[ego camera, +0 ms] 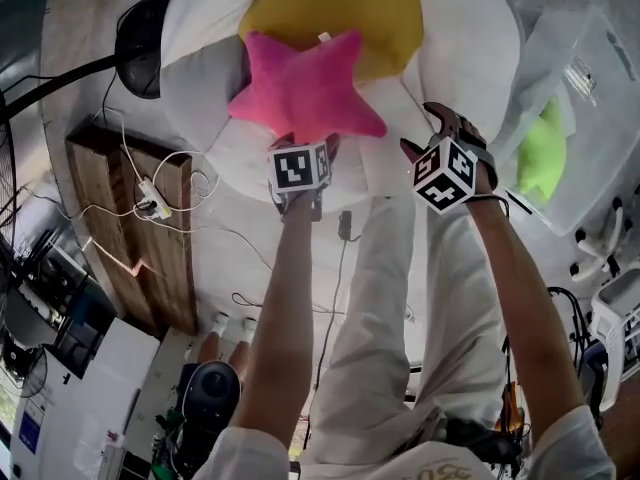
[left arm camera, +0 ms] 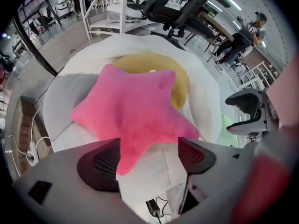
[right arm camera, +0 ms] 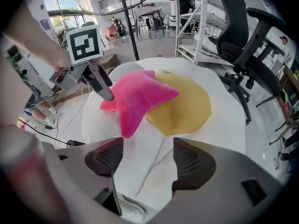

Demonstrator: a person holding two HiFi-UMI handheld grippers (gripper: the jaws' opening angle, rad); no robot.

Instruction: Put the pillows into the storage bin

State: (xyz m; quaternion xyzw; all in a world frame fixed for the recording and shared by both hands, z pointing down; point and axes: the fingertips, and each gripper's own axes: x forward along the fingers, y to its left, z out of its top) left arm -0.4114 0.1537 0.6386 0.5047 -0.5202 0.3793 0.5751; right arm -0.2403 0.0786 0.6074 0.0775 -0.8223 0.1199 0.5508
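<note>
**Left jaws wide around a star point, right jaws wide and empty**

The pink star pillow [ego camera: 305, 88] lies on a big white cushion [ego camera: 470, 48] on the floor. It sits partly on top of a round yellow pillow [ego camera: 380, 8].

The left gripper [ego camera: 305, 153] is right at the near edge of the star. In the left gripper view its jaws are spread wide. One point of the star [left arm camera: 135, 115] hangs down between them. That point sits against the jaw on the left side of that view. The other jaw is apart from it, with only the white cushion showing next to it. So the jaws are around the star's point but do not squeeze it. The right gripper view shows the left gripper [right arm camera: 100, 85] with one jaw touching the star's [right arm camera: 135, 97] side.

The right gripper [ego camera: 425, 136] is just beside the left one, over the near part of the white cushion. Its jaws [right arm camera: 142, 162] are spread wide too. Nothing is between them. Only the white cushion shows past them, with the yellow pillow [right arm camera: 182, 104] farther on.

The clear storage bin [ego camera: 590, 88] is on the person's right, next to the white cushion. A green pillow [ego camera: 540, 158] is inside it. The pink star and the yellow pillow are both outside the bin.
</note>
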